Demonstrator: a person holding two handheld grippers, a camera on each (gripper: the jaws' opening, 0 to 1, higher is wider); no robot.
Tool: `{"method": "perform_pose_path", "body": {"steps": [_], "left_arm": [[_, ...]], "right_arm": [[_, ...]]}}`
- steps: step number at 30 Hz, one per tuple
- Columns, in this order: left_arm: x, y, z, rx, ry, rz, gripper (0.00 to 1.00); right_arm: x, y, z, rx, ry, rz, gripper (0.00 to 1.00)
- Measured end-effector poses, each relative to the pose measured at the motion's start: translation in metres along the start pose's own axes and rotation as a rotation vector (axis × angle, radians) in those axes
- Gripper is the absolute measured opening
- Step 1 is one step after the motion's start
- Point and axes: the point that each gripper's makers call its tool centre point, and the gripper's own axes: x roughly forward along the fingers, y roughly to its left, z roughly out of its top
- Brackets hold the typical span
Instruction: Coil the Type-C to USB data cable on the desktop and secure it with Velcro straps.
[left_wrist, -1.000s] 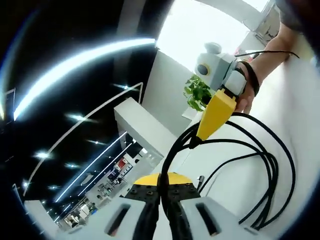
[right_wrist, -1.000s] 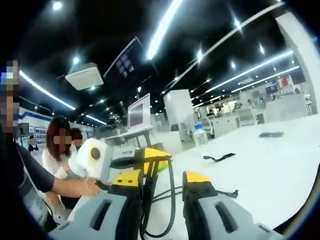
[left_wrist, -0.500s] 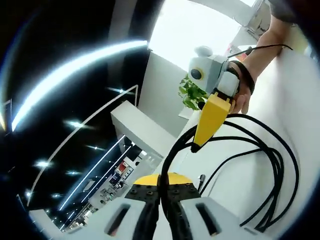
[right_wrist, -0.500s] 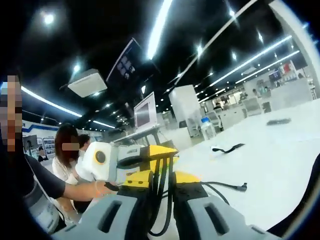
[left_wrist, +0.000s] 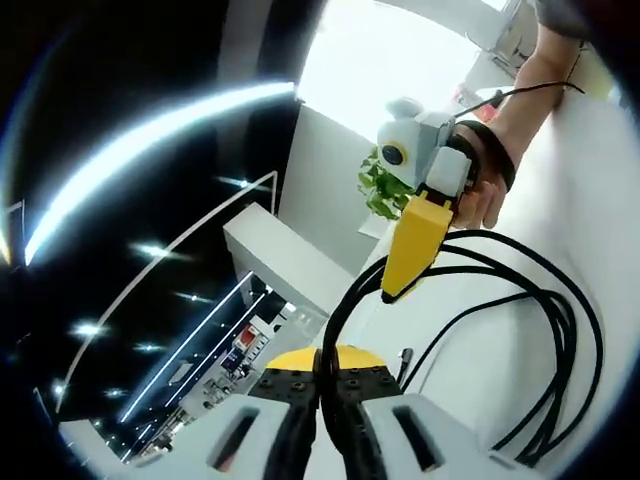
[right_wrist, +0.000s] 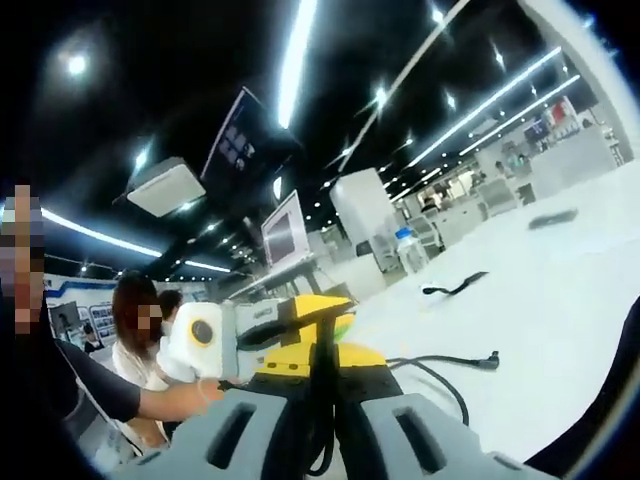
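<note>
Coiling looks mostly done: the thin black data cable (left_wrist: 560, 330) hangs in several loops over the white desktop (left_wrist: 600, 190), pinched shut between my left gripper (left_wrist: 320, 385) and my right gripper (right_wrist: 322, 385). Strapping remains; the black Velcro strap (right_wrist: 455, 287) lies untouched on the desktop, well apart.

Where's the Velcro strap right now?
In the right gripper view the black Velcro strap lies loose on the white desktop, right of centre, beyond the cable's free plug and well ahead of the right gripper.
</note>
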Motion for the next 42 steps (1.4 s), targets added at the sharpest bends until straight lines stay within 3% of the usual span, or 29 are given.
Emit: {"method": "perform_pose_path", "body": {"steps": [10,16,19,26,28,32,36,39,40,42], "left_arm": [[0.002,-0.004,-0.009,0.026,0.026,0.002,0.09],[0.002,-0.005,-0.011,0.044,0.042,0.0,0.05],[0.001,-0.004,-0.01,-0.028,0.04,-0.018,0.04],[0.0,-0.005,-0.011,0.002,0.074,-0.028,0.04],[0.0,-0.007,-0.013,0.012,0.088,-0.031,0.04],[0.0,-0.002,-0.017,-0.019,0.094,-0.02,0.04],[-0.002,0.004,-0.019,-0.045,0.102,0.0,0.04],[-0.002,0.007,-0.021,-0.053,0.106,0.013,0.04],[-0.003,0.009,-0.02,-0.056,0.106,0.019,0.04],[-0.004,0.012,-0.019,-0.05,0.102,0.032,0.04]], "right_arm": [[0.001,0.006,-0.004,0.174,-0.011,0.068,0.05],[0.001,0.004,-0.004,0.213,-0.013,0.073,0.05],[0.001,0.004,-0.006,0.199,-0.005,0.066,0.05],[0.001,-0.002,-0.009,0.101,0.013,0.016,0.06],[0.001,-0.005,-0.011,0.018,0.019,-0.013,0.07],[0.001,0.004,0.002,-0.072,-0.062,0.009,0.11],[-0.007,0.0,0.028,0.015,-0.162,0.023,0.15],[-0.017,-0.023,0.042,0.045,-0.211,-0.057,0.15],[-0.022,-0.036,0.043,0.007,-0.205,-0.113,0.14],[-0.026,-0.058,0.033,-0.107,-0.133,-0.203,0.14]]}}
